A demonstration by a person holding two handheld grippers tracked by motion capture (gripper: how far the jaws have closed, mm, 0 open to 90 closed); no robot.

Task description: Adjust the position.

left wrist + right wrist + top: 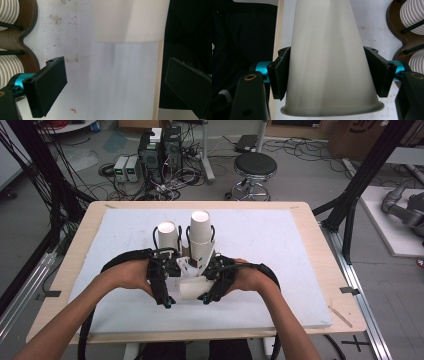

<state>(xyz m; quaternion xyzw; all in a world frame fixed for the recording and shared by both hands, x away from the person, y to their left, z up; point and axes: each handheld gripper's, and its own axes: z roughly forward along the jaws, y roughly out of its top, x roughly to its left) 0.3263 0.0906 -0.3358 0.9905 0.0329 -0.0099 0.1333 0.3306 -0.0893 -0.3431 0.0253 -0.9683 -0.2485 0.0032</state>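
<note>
- White paper cup (pixel 192 289): lying on its side low over the white board (pixel 280 270), between the two hands, just in front of the cup rack. In the right gripper view the cup (pixel 329 62) runs lengthwise away from the camera, rolled rim nearest the lens, narrow base far end.
- Right gripper (pixel 329 72): both black jaws pressed flat against the cup's opposite walls, clamped on it. In the high view the right gripper (pixel 207 296) sits at the cup's right end, right hand (pixel 250 279) behind it.
- Left gripper (pixel 115 85): jaws spread wide, nothing between them but the board; a white cup wall (pixel 130 20) shows beyond, out of focus, not touched by either jaw. In the high view the left gripper (pixel 167 300) is just beside the cup's left end, left hand (pixel 127 275) on it.
- Cup rack (pixel 186 262): brown wooden base with two stacks of upturned white cups, left stack (pixel 167 236) shorter, right stack (pixel 200 237) taller, standing mid-board behind the grippers. Ribbed stack edges show at the edge of both gripper views (pixel 10 12) (pixel 412 15).
- Board lies on a pale wooden table (pixel 75 245).
- Background floor: round black stool (pixel 255 167), computer boxes (pixel 160 150), loose cables.
</note>
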